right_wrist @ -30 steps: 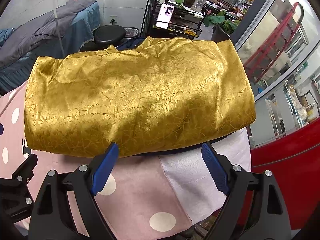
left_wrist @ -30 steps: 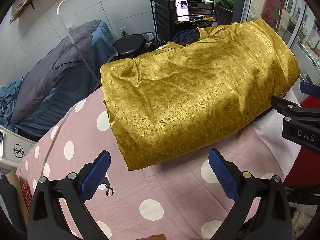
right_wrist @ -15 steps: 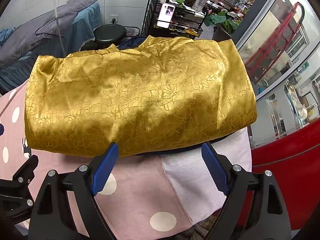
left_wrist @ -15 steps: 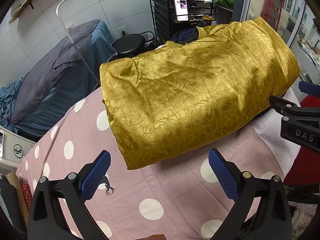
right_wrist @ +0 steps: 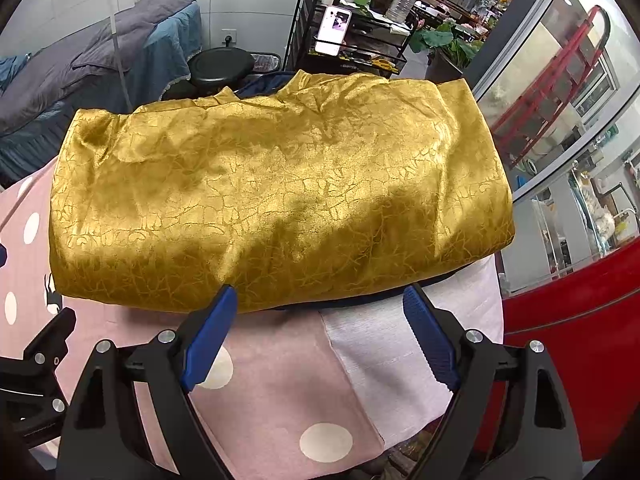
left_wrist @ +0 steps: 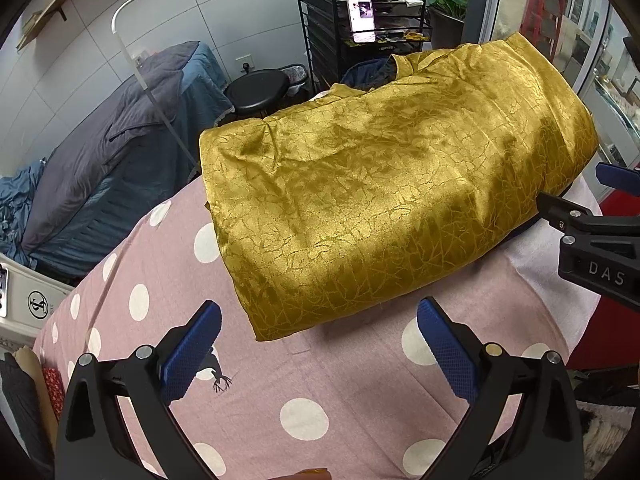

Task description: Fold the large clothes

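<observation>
A gold patterned garment [left_wrist: 380, 200] lies folded into a wide rectangle on the pink polka-dot cover [left_wrist: 280, 392]; it also shows in the right wrist view [right_wrist: 280, 200]. A dark blue lining peeks out under its near edge [right_wrist: 360, 304]. My left gripper [left_wrist: 318, 348] is open and empty, just short of the garment's near left corner. My right gripper [right_wrist: 320, 332] is open and empty, at the garment's near edge toward the right end. The right gripper's body shows at the right edge of the left wrist view [left_wrist: 592, 248].
A white cloth [right_wrist: 384, 352] covers the table's right end. Beyond stand a black stool [left_wrist: 260, 88], a black shelf cart [left_wrist: 360, 32] with a lit phone and bottles, a bed with grey and blue covers [left_wrist: 100, 168], and a white lamp [left_wrist: 152, 40].
Both grippers have shifted only slightly; the garment lies as before and both jaws stay open.
</observation>
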